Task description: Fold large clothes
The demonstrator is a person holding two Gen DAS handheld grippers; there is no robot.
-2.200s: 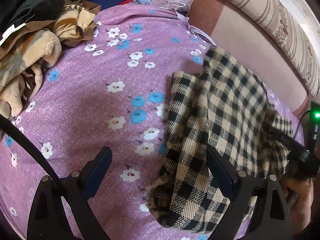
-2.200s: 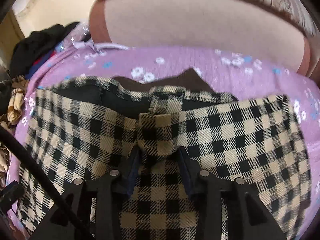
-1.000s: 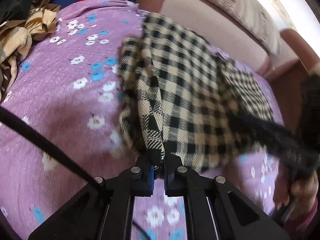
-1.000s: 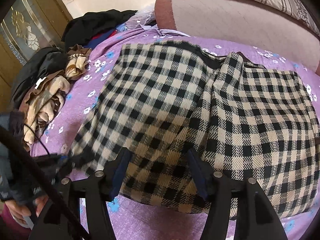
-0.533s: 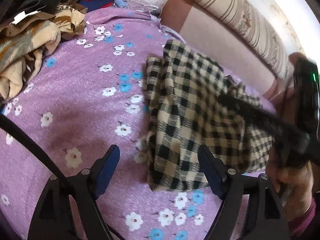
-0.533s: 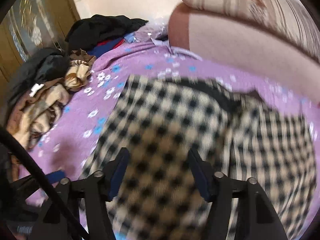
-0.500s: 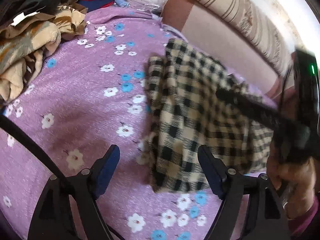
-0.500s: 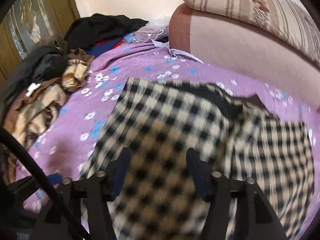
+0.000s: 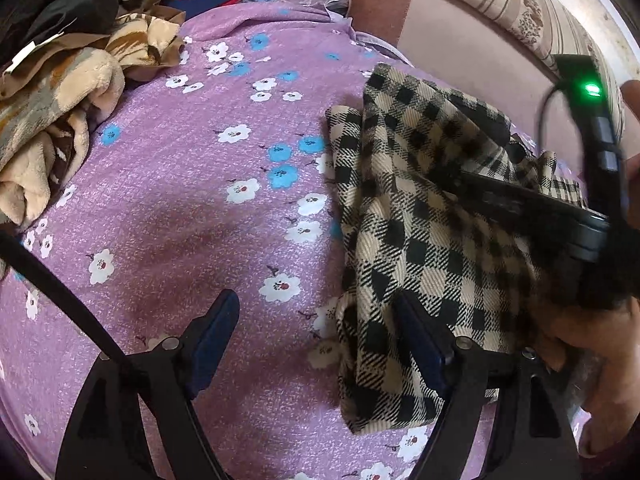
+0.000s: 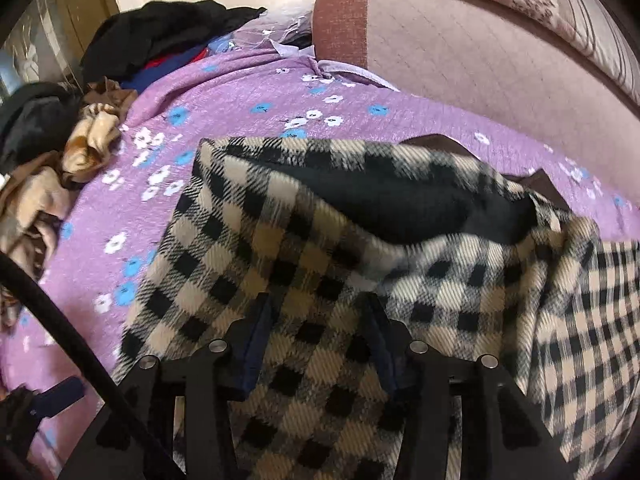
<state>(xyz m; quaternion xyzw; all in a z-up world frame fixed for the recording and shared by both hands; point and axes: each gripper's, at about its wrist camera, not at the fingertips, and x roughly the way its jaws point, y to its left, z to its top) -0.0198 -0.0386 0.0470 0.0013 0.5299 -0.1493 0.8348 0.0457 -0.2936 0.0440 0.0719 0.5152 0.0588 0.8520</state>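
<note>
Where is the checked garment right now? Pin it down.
The checked garment lies folded on the purple floral bedspread, right of centre in the left wrist view, near the pink headboard, opposite the heap of clothes.

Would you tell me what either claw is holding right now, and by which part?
Nothing: the left claw is open; the right claw is closing over the checked garment.

left gripper (image 9: 320,340): black frame, navy pads, silver screws, black cable lower left | right gripper (image 10: 318,336): same build | black unit (image 9: 592,128), green light, upper right
</note>
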